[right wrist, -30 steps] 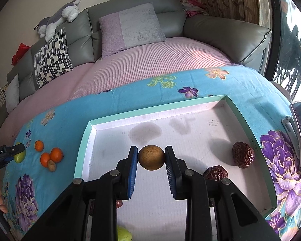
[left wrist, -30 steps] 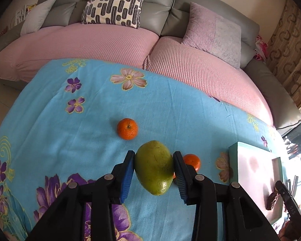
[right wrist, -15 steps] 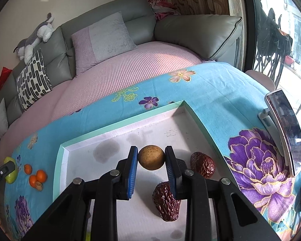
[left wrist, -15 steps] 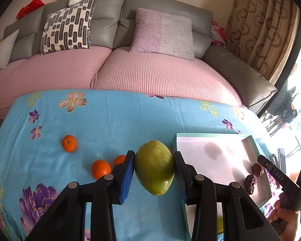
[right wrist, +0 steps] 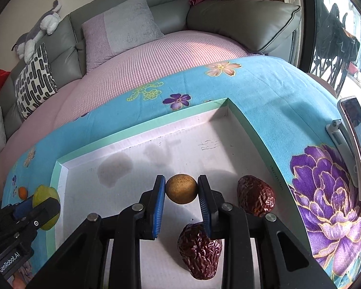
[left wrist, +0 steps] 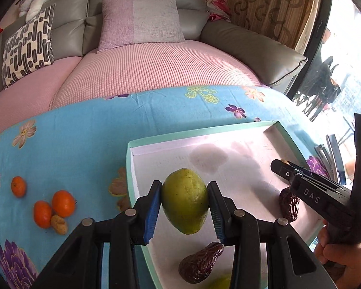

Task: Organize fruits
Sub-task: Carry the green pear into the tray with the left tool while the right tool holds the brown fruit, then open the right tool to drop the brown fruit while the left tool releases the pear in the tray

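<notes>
Both grippers loaded, both over the tray (left wrist: pixel 286 132). Left gripper (left wrist: pixel 184 213) is clamped on the green mango (left wrist: pixel 184 200), blue pads pressing its two sides, fruit hanging above the tray's left part just inside the left wall. Right gripper (right wrist: pixel 181 203) is clamped on a small round tan fruit (right wrist: pixel 181 192), probably a longan, held above the tray floor near the middle.

Doing the drop well, my read:
- Lower each fruit close to the floor before opening; the round one will roll if released from height.
- Aim for bare white floor. Two red dates (right wrist: pixel 255 198) (right wrist: pixel 199 250) lie right under and just beside the right gripper, so shift toward the far side first.
- The mango is heavy and smooth; open slowly so it settles on its side.
- Keep the two tools apart. From the left wrist view the right tool sits near the tray's right wall, not touching.

Pose: both tools point forward toward the sofa, tilted down at the tray. A hand (left wrist: pixel 339 250) grips the right tool's handle at lower right. Still on the blue floral cloth (left wrist: pixel 72 139): three tangerines (left wrist: pixel 62 203) and one small tan fruit (left wrist: pixel 59 224), well left of the tray.
</notes>
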The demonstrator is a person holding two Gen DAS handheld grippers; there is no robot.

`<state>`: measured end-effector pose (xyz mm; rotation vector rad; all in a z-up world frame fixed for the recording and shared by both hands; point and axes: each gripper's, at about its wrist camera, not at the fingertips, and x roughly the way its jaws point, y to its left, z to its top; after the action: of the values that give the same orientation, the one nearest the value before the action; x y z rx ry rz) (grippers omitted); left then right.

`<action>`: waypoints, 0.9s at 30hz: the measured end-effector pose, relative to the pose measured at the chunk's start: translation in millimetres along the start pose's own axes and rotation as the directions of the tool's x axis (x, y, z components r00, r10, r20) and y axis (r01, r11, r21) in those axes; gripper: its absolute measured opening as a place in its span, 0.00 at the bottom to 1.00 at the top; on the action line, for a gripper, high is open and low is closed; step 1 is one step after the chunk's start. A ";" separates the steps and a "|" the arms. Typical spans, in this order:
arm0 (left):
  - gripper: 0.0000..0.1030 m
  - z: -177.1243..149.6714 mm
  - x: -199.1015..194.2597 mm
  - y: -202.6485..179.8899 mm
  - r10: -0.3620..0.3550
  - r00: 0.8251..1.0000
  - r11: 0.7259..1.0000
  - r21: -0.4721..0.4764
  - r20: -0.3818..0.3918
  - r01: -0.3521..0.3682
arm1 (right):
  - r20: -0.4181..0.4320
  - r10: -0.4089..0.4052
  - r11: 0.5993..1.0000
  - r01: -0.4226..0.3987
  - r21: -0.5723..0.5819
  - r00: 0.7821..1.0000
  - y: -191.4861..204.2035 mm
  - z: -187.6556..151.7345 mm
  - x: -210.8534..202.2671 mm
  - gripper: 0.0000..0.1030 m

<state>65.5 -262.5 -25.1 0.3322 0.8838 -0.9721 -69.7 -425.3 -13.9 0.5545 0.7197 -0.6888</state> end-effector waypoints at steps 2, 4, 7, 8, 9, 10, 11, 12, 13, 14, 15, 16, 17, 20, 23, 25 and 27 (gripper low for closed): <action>0.40 -5.3 9.1 -5.3 0.003 1.000 1.000 0.016 -0.028 -0.002 | -0.013 -0.008 1.000 0.008 -0.010 1.000 1.0 -1.8 5.0 0.28; 0.40 -10.1 16.9 -9.1 0.000 0.999 1.000 0.027 -0.051 0.001 | -0.026 -0.017 1.000 0.016 -0.014 1.000 1.7 -4.4 9.2 0.28; 0.40 -15.8 25.4 -10.0 0.022 0.997 0.999 0.033 -0.075 -0.019 | -0.048 -0.022 1.000 0.021 -0.022 0.999 3.5 -7.8 14.2 0.28; 0.40 -17.5 28.6 -10.0 0.032 0.996 0.999 0.033 -0.084 -0.029 | -0.046 -0.024 0.999 0.023 -0.027 0.999 4.3 -8.1 14.8 0.28; 0.40 -19.2 31.3 -10.1 0.037 0.995 0.999 0.033 -0.091 -0.034 | -0.046 -0.028 0.999 0.026 -0.032 0.999 5.0 -8.0 15.3 0.28; 0.40 -19.5 32.1 -11.1 0.040 0.996 0.999 0.037 -0.086 -0.036 | -0.046 -0.030 0.999 0.028 -0.035 0.999 5.3 -8.2 15.5 0.28; 0.40 -19.6 31.8 -11.9 0.044 0.995 0.998 0.042 -0.085 -0.040 | -0.046 -0.031 0.999 0.029 -0.036 0.998 5.1 -8.2 15.6 0.28; 0.40 -19.7 31.4 -12.6 0.047 0.995 0.998 0.044 -0.085 -0.043 | -0.046 -0.030 0.999 0.029 -0.036 0.998 4.8 -8.2 15.6 0.28; 0.40 -19.6 31.4 -13.1 0.048 0.995 0.998 0.045 -0.085 -0.044 | -0.048 -0.030 0.999 0.028 -0.037 0.998 4.7 -8.1 15.4 0.28; 0.40 -19.6 31.3 -13.2 0.048 0.995 0.998 0.045 -0.086 -0.044 | -0.048 -0.030 0.999 0.028 -0.037 0.998 4.5 -7.9 15.2 0.28; 0.40 -19.4 31.0 -13.2 0.048 0.995 0.998 0.046 -0.089 -0.044 | -0.048 -0.032 0.999 0.030 -0.038 0.998 4.6 -7.8 14.7 0.28; 0.40 -19.3 30.0 -12.6 0.044 0.995 0.998 0.044 -0.093 -0.040 | -0.047 -0.035 0.999 0.033 -0.037 0.998 5.2 -7.0 14.5 0.28; 0.40 -19.0 29.4 -11.1 0.038 0.995 0.999 0.041 -0.096 -0.035 | -0.045 -0.037 0.999 0.036 -0.038 0.998 5.8 -7.1 13.7 0.28; 0.41 -18.0 27.0 -14.5 0.040 0.995 0.998 0.061 -0.094 -0.034 | -0.044 -0.037 0.998 0.035 -0.042 0.998 6.1 -7.0 11.3 0.30; 0.46 -15.3 19.7 -18.9 0.045 0.996 0.996 0.085 -0.078 -0.038 | -0.034 -0.043 0.998 0.041 -0.048 0.998 6.3 -6.2 5.6 0.40; 0.48 -13.6 13.4 -19.6 0.044 0.997 0.995 0.089 -0.068 -0.037 | -0.023 -0.047 0.997 0.045 -0.059 0.999 7.1 -5.0 -0.1 0.40; 0.48 -11.8 7.3 -18.2 0.048 0.997 0.995 0.091 -0.062 -0.042 | -0.007 -0.051 0.997 0.050 -0.066 0.999 7.9 -3.6 -6.8 0.40</action>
<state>46.4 -269.5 -35.7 0.4600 0.8890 -0.9651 -69.2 -415.2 -9.4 0.4803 0.7640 -0.7072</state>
